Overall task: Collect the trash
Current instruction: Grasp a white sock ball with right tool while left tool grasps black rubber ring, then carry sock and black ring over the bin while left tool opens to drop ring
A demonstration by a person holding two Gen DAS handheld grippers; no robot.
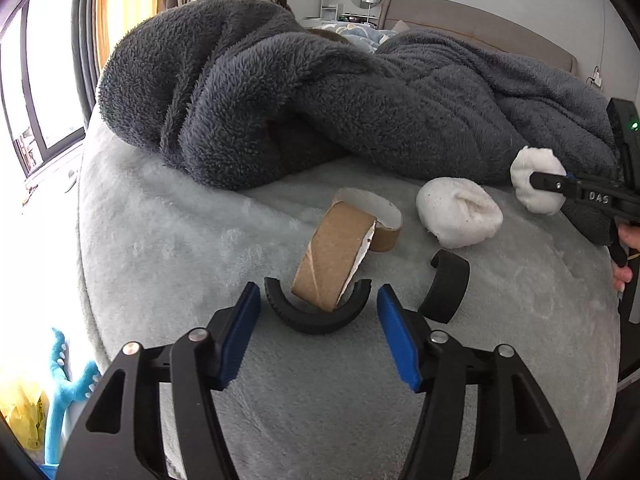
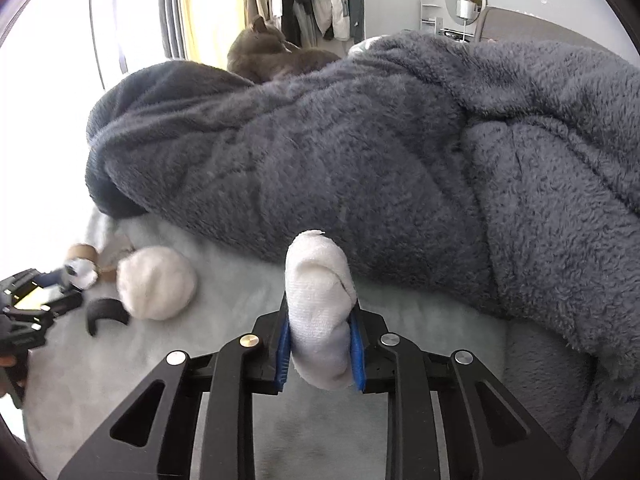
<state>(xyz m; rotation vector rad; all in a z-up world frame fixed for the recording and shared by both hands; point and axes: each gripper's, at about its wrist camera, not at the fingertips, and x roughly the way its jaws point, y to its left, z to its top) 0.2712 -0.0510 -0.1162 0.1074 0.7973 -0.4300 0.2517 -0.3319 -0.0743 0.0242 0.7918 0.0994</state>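
While the right gripper clamps a white wad between its blue pads, the wad stands upright just above the pale fleece bed cover, in front of the heaped dark grey blanket. From the left wrist view the same wad sits at the tip of the right gripper, close to the blanket edge. A second white wad lies on the bed cover just beside it, apart from both grippers. The left gripper hangs with its jaws apart and nothing pressed between them. Ahead of its fingertips lies a curved black foam piece, with the lower end of an unrolled cardboard tube resting in its hollow; whether the pads touch the foam cannot be told. A second black foam piece lies to the right of the tube, near the second wad. A grey cat lies behind the blanket. A blue plush toy stands beside the bed at lower left.
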